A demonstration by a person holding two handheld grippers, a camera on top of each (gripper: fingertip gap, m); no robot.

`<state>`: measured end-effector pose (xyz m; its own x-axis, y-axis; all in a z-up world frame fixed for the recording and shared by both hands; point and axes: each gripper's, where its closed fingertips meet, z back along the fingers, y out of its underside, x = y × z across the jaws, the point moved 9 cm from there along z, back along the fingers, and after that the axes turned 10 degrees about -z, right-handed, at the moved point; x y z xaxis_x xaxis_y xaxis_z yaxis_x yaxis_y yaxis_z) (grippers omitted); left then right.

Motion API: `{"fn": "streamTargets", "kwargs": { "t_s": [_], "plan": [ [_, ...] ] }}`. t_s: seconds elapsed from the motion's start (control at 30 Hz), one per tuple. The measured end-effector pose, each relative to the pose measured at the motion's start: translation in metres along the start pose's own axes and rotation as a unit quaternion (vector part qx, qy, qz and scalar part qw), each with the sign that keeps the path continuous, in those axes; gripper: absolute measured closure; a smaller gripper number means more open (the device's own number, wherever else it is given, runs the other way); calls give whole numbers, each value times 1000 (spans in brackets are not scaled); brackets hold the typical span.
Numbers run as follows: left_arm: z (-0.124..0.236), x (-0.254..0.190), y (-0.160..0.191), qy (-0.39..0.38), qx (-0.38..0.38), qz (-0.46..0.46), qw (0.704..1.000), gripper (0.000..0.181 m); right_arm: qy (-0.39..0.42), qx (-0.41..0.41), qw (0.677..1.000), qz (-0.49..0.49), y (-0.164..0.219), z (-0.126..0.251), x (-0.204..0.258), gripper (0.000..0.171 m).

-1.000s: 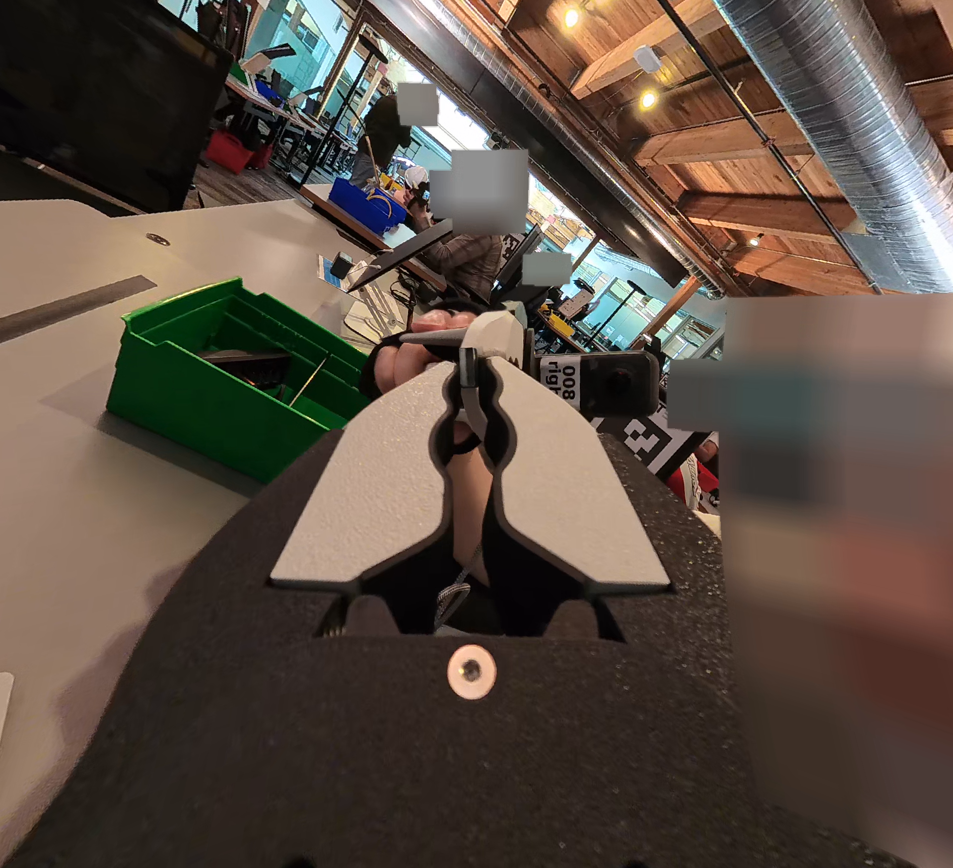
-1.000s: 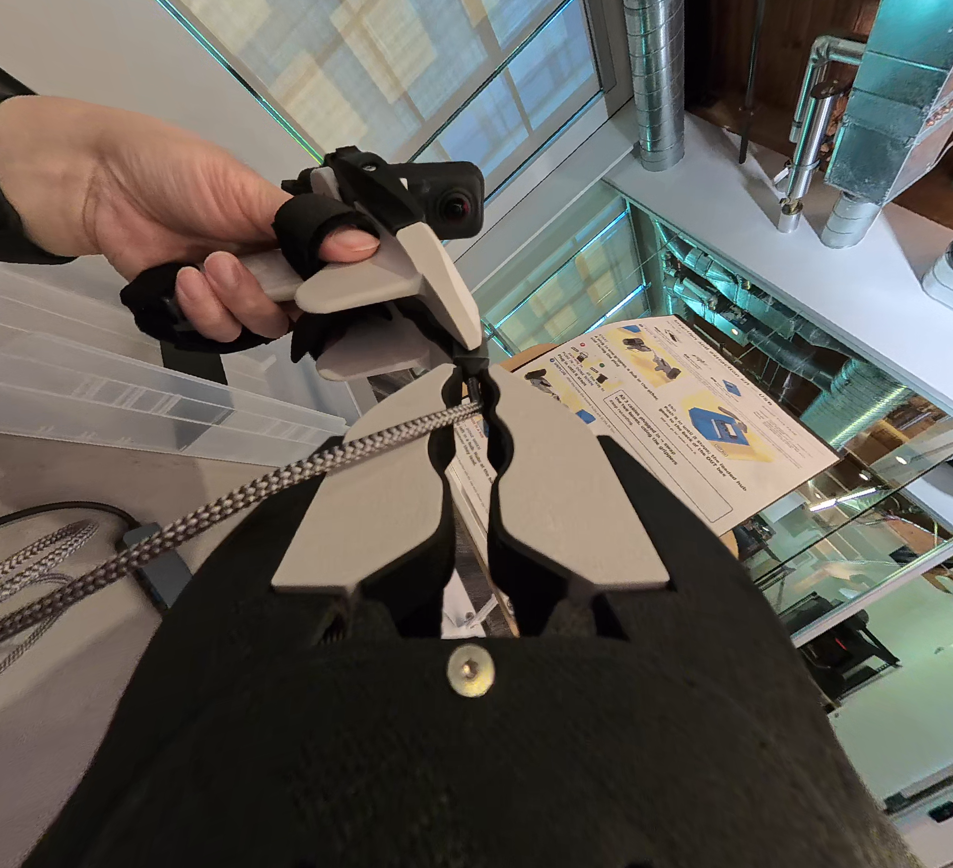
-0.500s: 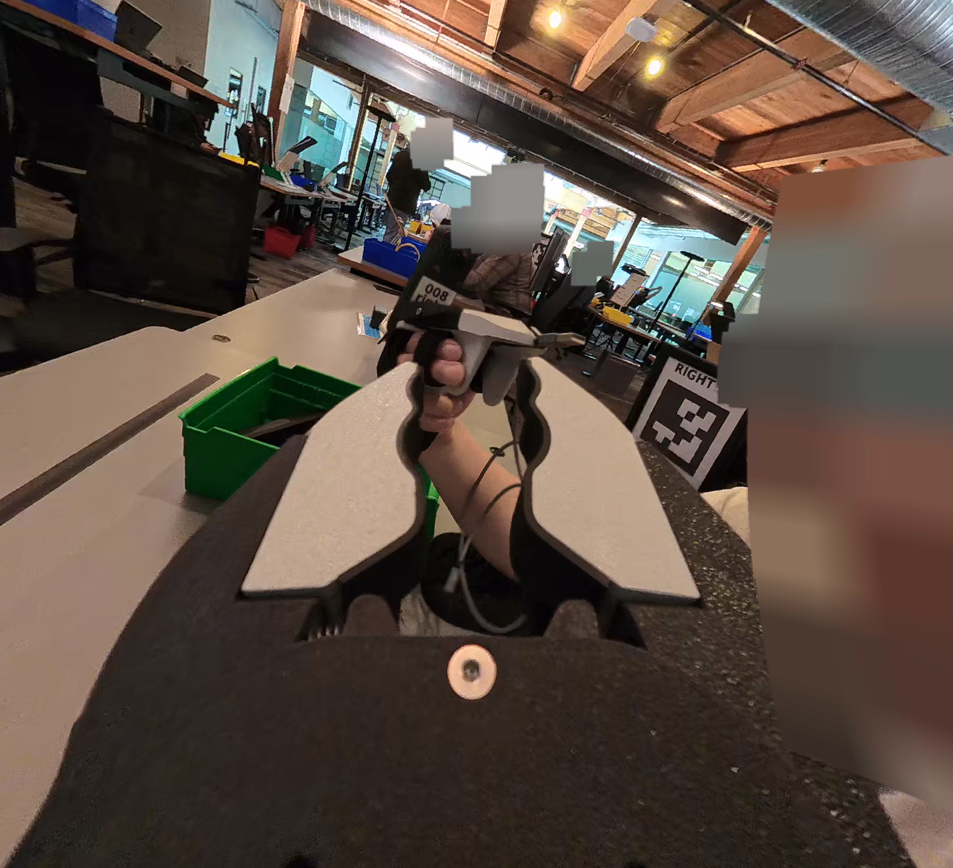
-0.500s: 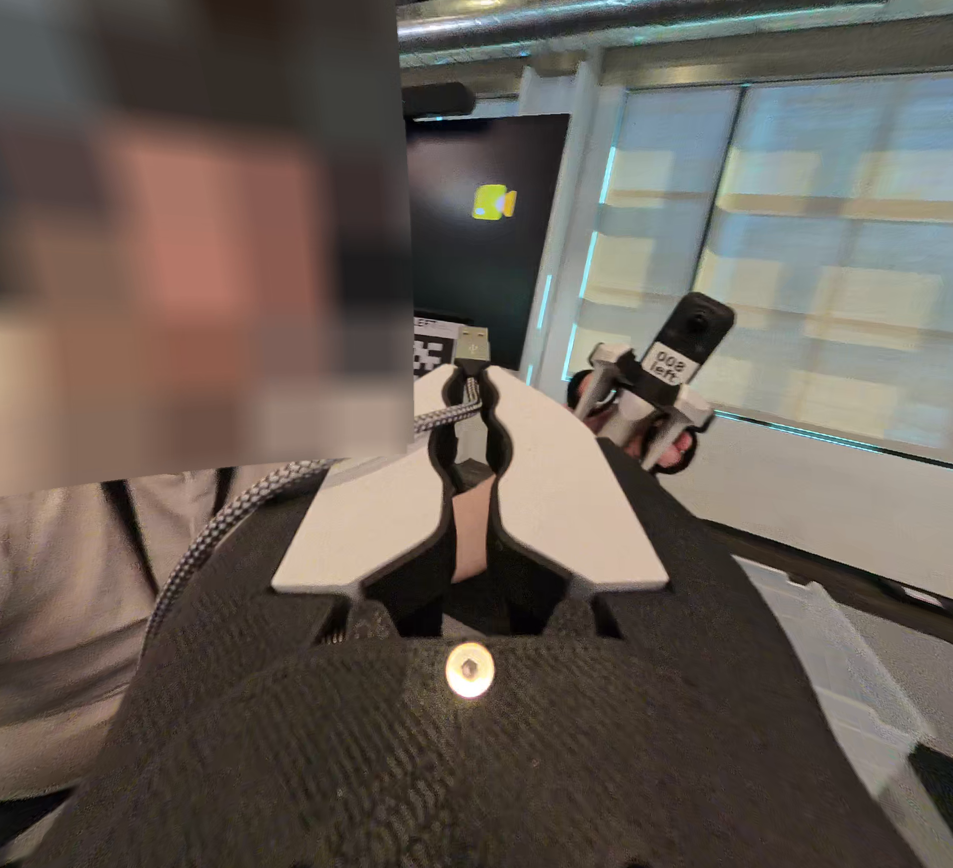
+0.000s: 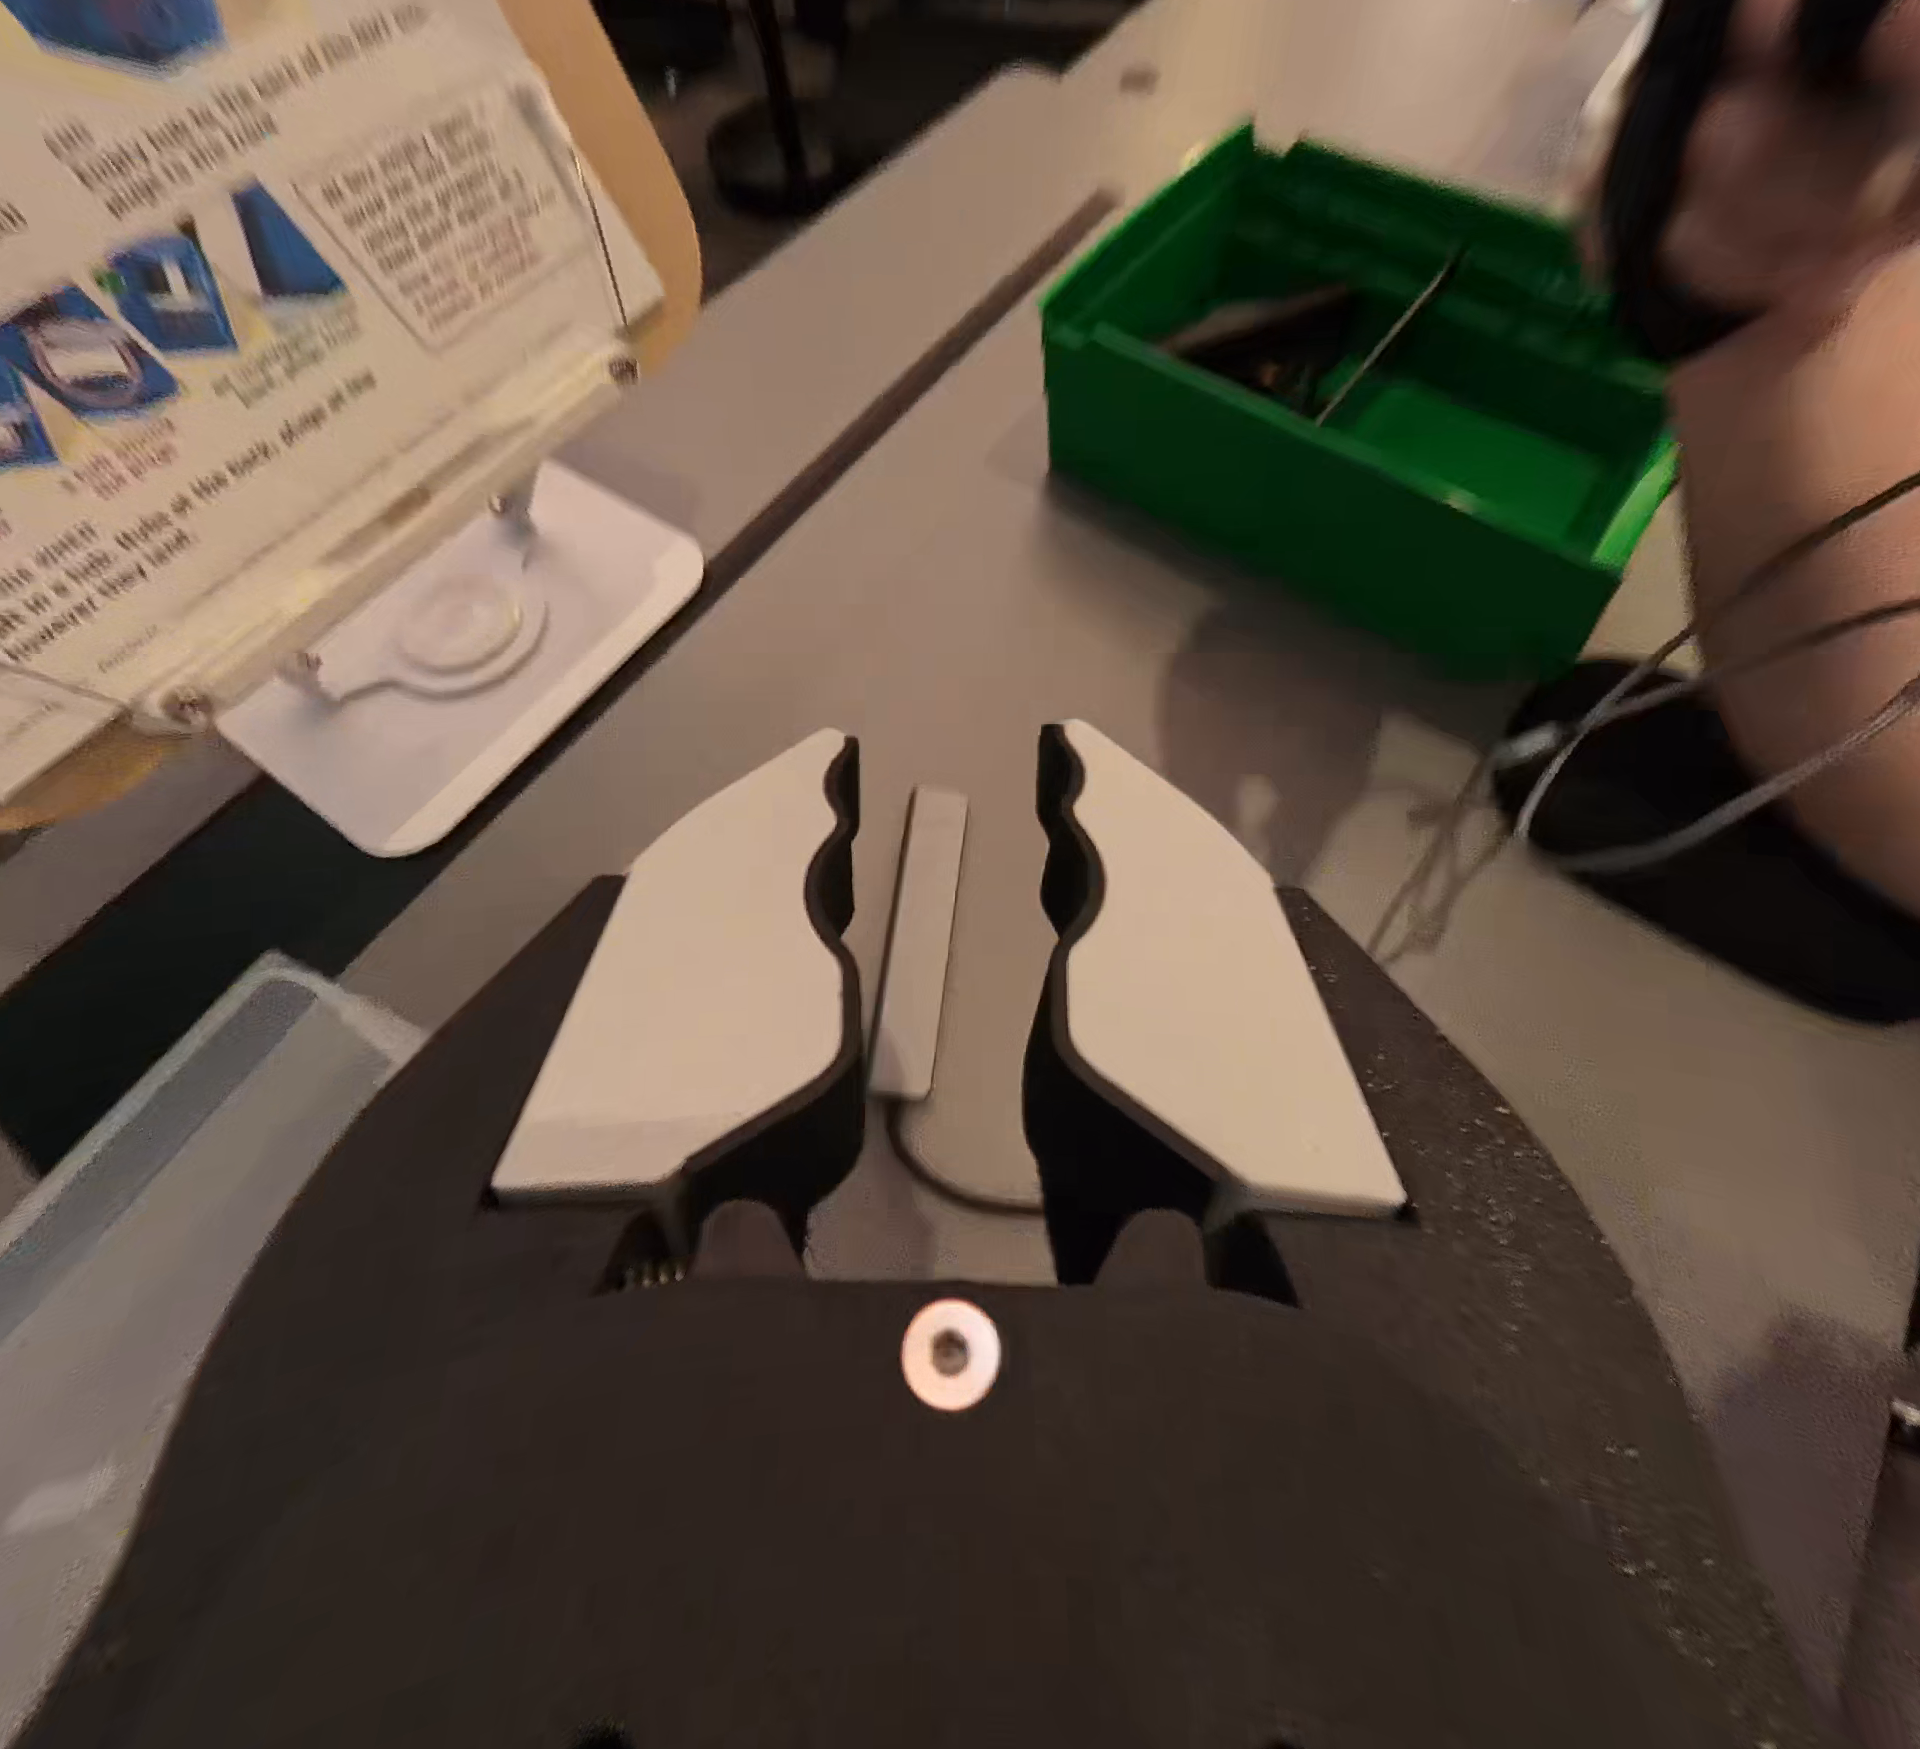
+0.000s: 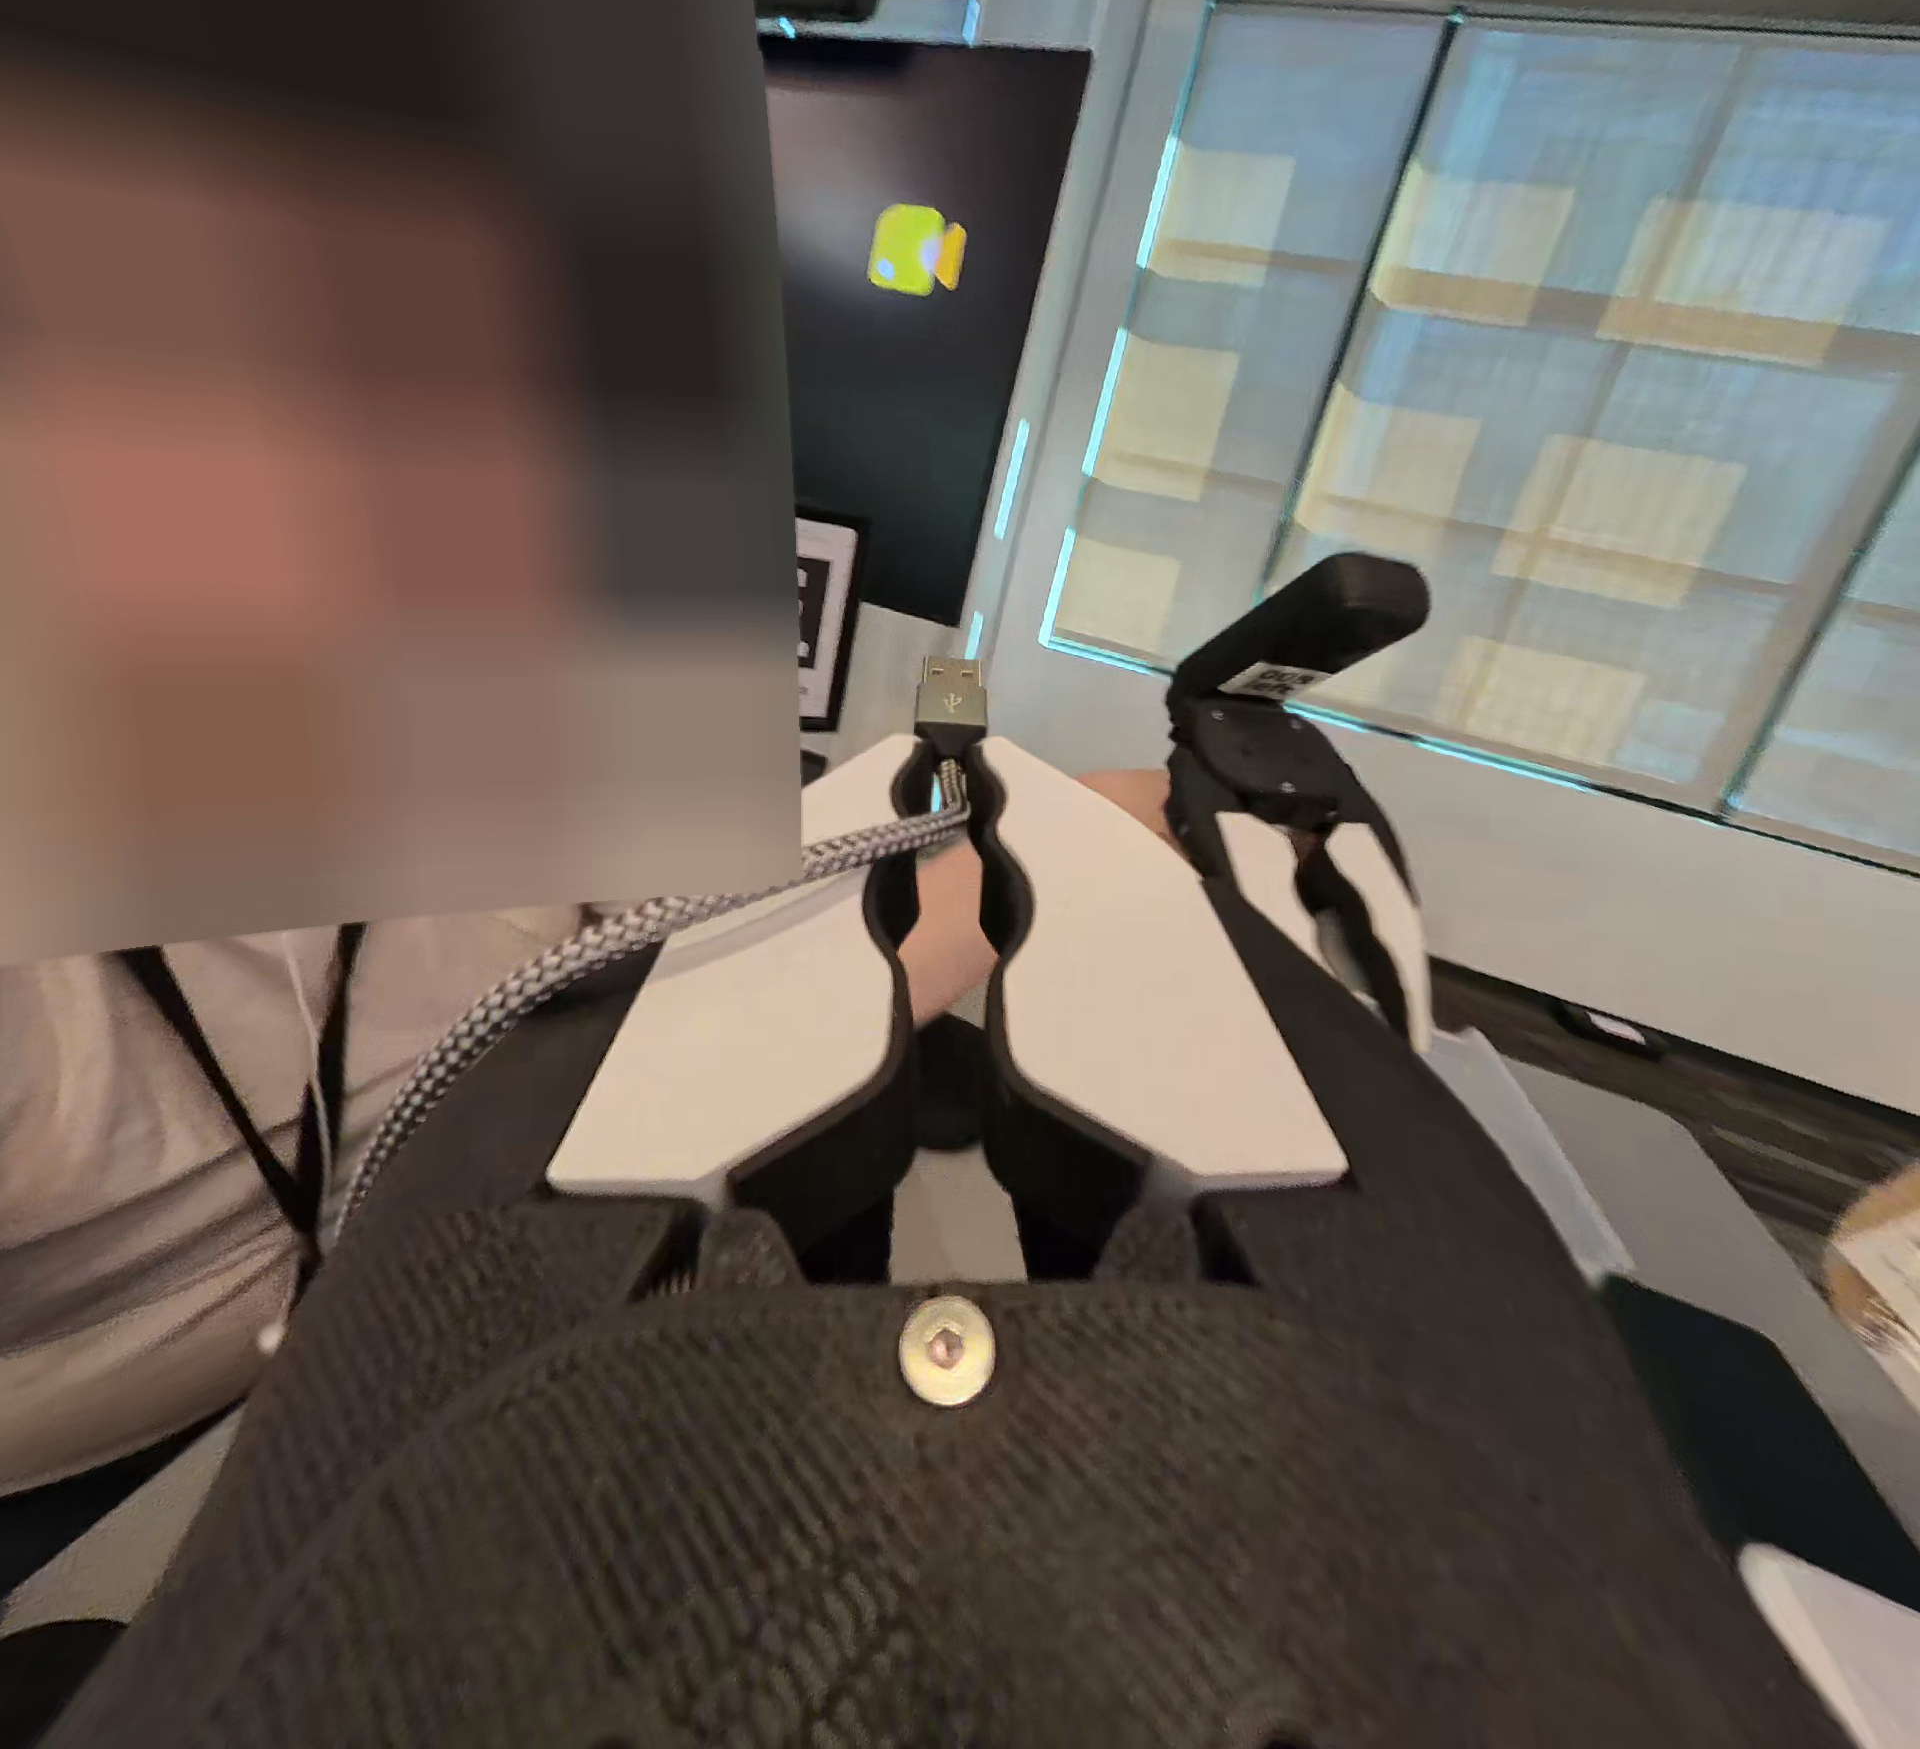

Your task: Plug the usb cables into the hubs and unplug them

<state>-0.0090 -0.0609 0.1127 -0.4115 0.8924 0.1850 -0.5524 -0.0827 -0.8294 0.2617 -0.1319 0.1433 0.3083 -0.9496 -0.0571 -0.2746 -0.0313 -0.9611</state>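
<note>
In the left wrist view my left gripper (image 5: 948, 749) is open and points down at the grey table (image 5: 935, 619). A slim grey USB hub (image 5: 920, 941) lies flat between its two fingers, with a thin dark cord curling from its near end. In the right wrist view my right gripper (image 6: 951, 749) is raised in the air and shut on a braided grey USB cable (image 6: 582, 951) just behind its metal plug (image 6: 951, 691), which sticks out past the fingertips. The left gripper (image 6: 1320, 899) also shows there, lower right.
A green bin (image 5: 1351, 411) with dark parts stands beyond the hub to the right. An instruction sheet on a stand (image 5: 312, 328) is at the left. A clear tub (image 5: 156, 1128) sits at the near left. A person's arm (image 5: 1808, 245) and thin cords (image 5: 1662, 764) are at the right.
My left gripper has swung down from pointing across the room to the table and now straddles the hub, open wider. My right gripper still holds the cable plug up.
</note>
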Motion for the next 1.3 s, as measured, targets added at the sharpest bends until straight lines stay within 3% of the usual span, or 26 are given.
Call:
{"fn": "streamTargets", "kwargs": {
  "t_s": [0.03,0.17,0.3,0.47,0.67,0.93,1.0,1.13,1.2,1.3],
  "plan": [
    [-8,0,5,4,38,-4,999,149,20,13,1000,9,-2,2,2,164],
    [-44,0,18,14,140,-14,990,157,81,46,994,49,-13,13,15,164],
    [-77,-6,32,37,203,-24,978,153,96,37,991,81,-26,23,31,164],
    [-116,-8,65,43,335,-15,941,151,122,41,986,107,-33,32,42,164],
    [-131,-2,98,61,414,-17,908,140,121,32,985,121,-37,39,51,164],
    [-142,-3,129,86,496,-14,864,138,123,27,984,125,-39,43,53,164],
    [-143,-3,128,98,490,-3,866,150,123,29,984,127,-38,44,54,164],
    [-143,0,128,113,487,19,866,152,125,29,984,126,-38,45,53,164],
    [-142,-1,128,145,476,65,865,152,124,30,984,124,-37,46,52,164],
    [-142,-13,125,257,433,185,844,152,126,36,984,122,-36,45,50,164]
  ]
}}
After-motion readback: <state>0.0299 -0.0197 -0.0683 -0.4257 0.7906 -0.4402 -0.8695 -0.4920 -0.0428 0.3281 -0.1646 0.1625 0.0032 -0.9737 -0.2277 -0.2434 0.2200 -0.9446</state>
